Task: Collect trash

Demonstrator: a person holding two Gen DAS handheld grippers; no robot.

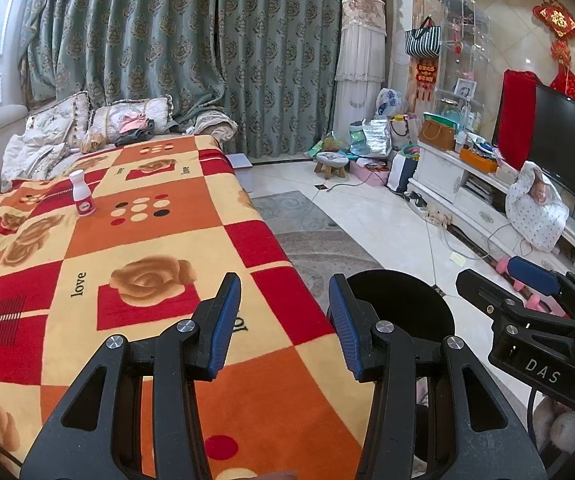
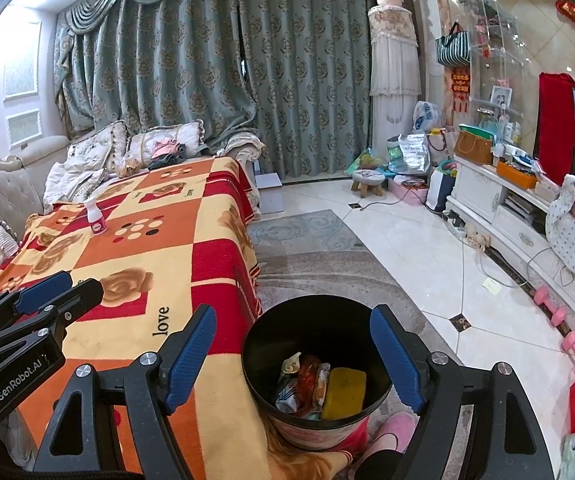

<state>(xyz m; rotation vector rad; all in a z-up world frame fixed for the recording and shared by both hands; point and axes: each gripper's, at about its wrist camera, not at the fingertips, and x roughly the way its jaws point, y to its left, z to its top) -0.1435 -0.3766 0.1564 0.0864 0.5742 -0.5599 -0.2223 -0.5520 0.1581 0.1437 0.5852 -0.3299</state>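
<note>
A small white bottle with a pink label (image 1: 81, 194) stands upright on the far left of the table's rose-patterned blanket (image 1: 147, 240); it also shows in the right wrist view (image 2: 96, 218). A black trash bin (image 2: 315, 372) stands on the floor by the table's right edge and holds wrappers and a yellow sponge (image 2: 343, 394). My left gripper (image 1: 285, 312) is open and empty over the blanket's near part. My right gripper (image 2: 291, 344) is open and empty, above the bin. The bin's rim shows in the left wrist view (image 1: 407, 300).
A sofa with cushions (image 2: 99, 152) lies behind the table. A grey rug (image 2: 327, 256) and tiled floor lie to the right. A white TV stand (image 2: 527, 216) with clutter and pink dumbbells (image 2: 559, 320) line the right side. A small stool (image 2: 367, 182) stands near the curtains.
</note>
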